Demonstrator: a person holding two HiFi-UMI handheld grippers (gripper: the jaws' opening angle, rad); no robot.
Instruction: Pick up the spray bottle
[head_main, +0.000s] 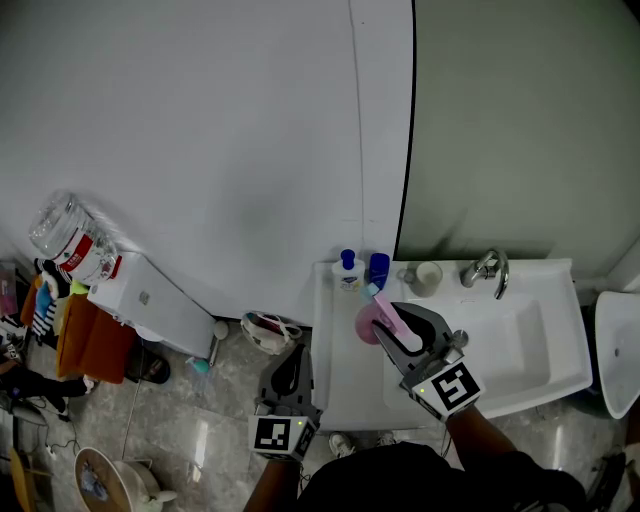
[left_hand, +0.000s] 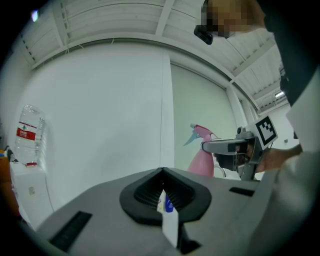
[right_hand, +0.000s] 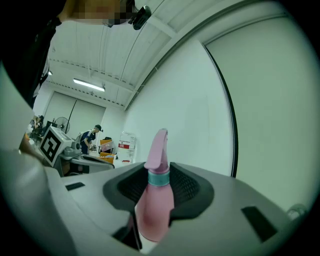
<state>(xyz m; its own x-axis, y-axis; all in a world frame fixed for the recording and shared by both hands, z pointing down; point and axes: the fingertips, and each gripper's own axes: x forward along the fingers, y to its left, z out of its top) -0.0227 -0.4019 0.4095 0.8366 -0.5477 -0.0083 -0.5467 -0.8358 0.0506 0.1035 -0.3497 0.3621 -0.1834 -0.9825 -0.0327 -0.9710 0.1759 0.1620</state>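
Left gripper (head_main: 294, 352): low beside the left edge of the counter (head_main: 345, 385), pointing level; its fingers are closed tip to tip with nothing between them
Left gripper's part: none in this step, as I judge it; best left parked where it is, clear of the bottle's way up
Spray bottle (head_main: 373, 322): pink with a teal collar, upright in the right gripper, over the counter between its left edge and the basin (head_main: 520, 345)
Base of the bottle: hidden in every view, so I cannot tell whether it is off the counter yet
Right gripper (right_hand: 159, 182): points level; its fingers are gripping the spray bottle at the shoulder, one on each side, with the collar and trigger head standing above them
Grip: looks centred and square; the body narrows upward there, so steady pressure probably matters more than speed
Lift: best taken straight up with the gripper level, so the bottle stays upright and its weight does not swing it between the fingers
Neighbours: a white bottle (head_main: 347, 270) and a blue bottle (head_main: 378, 268) stand just beyond at the back of the counter, with a cup (head_main: 428, 277) and the tap (head_main: 487, 268) further right
Risk: drifting toward the wall while rising could knock those two bottles; coming up and slightly back looks like the safer way
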